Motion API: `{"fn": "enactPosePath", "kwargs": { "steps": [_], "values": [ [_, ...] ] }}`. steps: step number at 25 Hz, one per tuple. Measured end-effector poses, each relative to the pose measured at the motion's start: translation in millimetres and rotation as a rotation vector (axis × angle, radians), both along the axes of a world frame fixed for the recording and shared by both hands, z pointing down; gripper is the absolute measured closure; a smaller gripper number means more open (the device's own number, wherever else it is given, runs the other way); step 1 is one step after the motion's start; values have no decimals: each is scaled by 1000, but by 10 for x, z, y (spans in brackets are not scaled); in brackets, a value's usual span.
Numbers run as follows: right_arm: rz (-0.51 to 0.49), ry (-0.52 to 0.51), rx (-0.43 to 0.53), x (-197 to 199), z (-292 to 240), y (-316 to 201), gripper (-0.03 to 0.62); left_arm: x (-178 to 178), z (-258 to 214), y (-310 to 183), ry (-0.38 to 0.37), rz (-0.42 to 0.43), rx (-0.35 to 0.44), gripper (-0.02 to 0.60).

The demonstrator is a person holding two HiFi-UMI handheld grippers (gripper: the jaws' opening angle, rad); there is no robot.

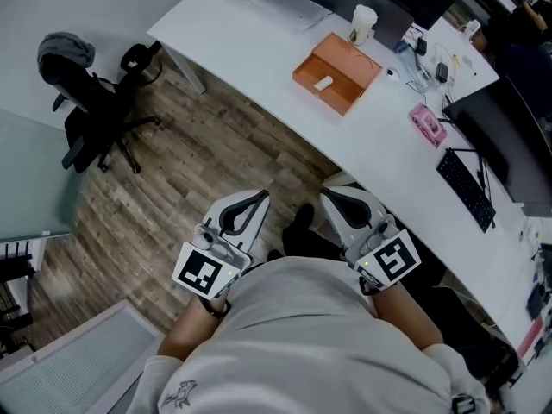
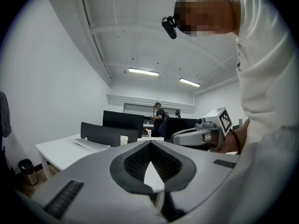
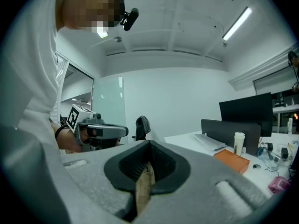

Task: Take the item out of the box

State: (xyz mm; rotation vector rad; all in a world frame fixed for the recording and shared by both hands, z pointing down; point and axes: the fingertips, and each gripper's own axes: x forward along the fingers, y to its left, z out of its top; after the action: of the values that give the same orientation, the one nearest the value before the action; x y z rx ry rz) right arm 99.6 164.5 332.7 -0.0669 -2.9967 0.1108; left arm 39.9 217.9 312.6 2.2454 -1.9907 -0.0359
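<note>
A paper cup [image 1: 363,22] stands just behind the orange box [image 1: 345,59], toward the far edge of the white surface [image 1: 259,50]. A pink object [image 1: 427,123] and a black keyboard [image 1: 466,188] lie further along toward its right end. A black office chair [image 1: 90,110] stands on the wooden floor [image 1: 216,153] off the left corner.

The box sits open-topped near the surface's left end, with 1 small white item [image 1: 323,83] lying inside near its front wall.

The left gripper [image 1: 257,197] and right gripper [image 1: 332,197] hang close to the person's body, well apart from the box. Each has its 2 fingers clenched together on nothing.
</note>
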Motion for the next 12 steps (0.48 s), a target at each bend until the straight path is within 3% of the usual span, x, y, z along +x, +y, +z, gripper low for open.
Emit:
{"fn": "enactPosePath", "kwargs": {
  "steps": [12],
  "values": [
    [133,-1,-4,7,-96,-1401,592,-62,46,-1330,16,113,-19,583]
  ]
}}
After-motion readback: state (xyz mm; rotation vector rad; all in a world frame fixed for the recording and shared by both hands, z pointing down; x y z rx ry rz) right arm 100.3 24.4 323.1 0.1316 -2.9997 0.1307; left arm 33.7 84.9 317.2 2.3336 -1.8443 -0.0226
